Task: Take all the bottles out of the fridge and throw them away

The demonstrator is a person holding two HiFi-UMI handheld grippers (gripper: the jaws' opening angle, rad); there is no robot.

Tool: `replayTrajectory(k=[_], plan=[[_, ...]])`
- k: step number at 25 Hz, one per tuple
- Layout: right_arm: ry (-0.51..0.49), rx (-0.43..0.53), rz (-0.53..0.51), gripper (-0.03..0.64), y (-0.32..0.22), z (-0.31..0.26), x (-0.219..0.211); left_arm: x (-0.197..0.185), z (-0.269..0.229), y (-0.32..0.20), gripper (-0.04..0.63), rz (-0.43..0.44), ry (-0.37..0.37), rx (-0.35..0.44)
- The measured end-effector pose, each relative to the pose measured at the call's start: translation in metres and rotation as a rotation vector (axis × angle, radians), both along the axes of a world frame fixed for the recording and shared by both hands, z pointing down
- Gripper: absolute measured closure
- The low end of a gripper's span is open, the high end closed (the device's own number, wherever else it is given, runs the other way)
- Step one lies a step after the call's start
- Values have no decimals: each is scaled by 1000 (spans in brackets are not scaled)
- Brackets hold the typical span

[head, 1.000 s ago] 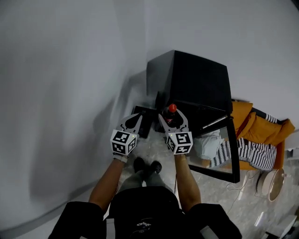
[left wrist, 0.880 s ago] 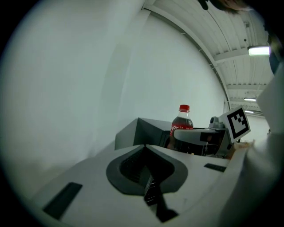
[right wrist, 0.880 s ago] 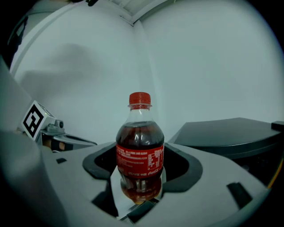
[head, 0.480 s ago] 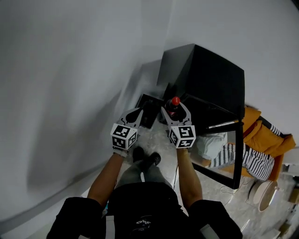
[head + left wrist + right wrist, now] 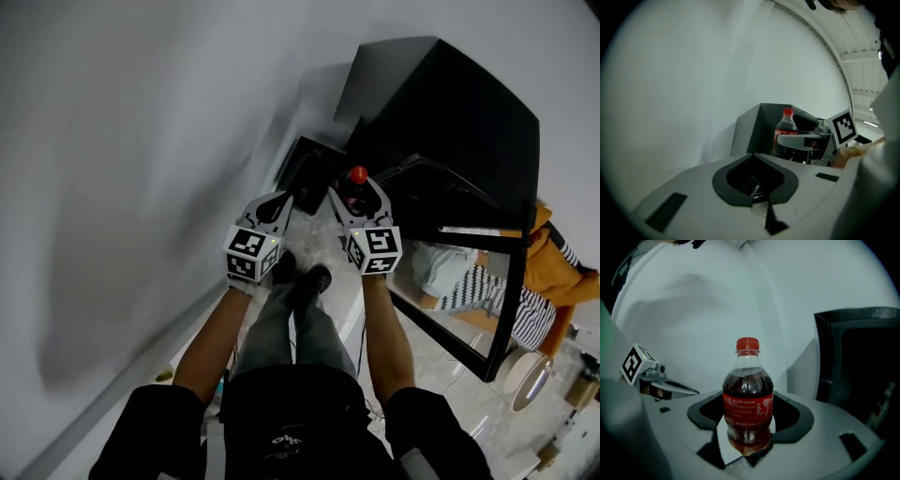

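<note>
I record the right gripper (image 5: 360, 197) clamped on the cola bottle (image 5: 748, 397), upright, outside the fridge (image 5: 450, 103). Left gripper (image 5: 274, 204) closed, empty. Black bin (image 5: 311, 171), as I judge it, lies ahead-left of the bottle

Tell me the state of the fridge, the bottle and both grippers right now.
Black fridge with glass door: door open.
Clear plastic cola bottle with red cap: capped, upright, partly full, held.
Right gripper: shut on the cola bottle.
Left gripper: shut, empty.
</note>
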State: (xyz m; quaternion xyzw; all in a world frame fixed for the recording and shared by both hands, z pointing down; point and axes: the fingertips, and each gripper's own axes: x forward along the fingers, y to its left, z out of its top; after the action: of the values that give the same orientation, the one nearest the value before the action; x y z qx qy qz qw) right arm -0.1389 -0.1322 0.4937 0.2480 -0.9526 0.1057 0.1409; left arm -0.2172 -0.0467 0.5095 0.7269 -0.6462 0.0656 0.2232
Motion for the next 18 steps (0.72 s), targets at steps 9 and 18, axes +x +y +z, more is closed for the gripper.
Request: replayTrajectory(k=[9,18], plan=[[39,-76,-12,311,6,104,-20,-18,92,-16,588,-18,43,-63],[67,-111,-2,311,4,173,-28,-17,161,-33,588,24,50,-84]])
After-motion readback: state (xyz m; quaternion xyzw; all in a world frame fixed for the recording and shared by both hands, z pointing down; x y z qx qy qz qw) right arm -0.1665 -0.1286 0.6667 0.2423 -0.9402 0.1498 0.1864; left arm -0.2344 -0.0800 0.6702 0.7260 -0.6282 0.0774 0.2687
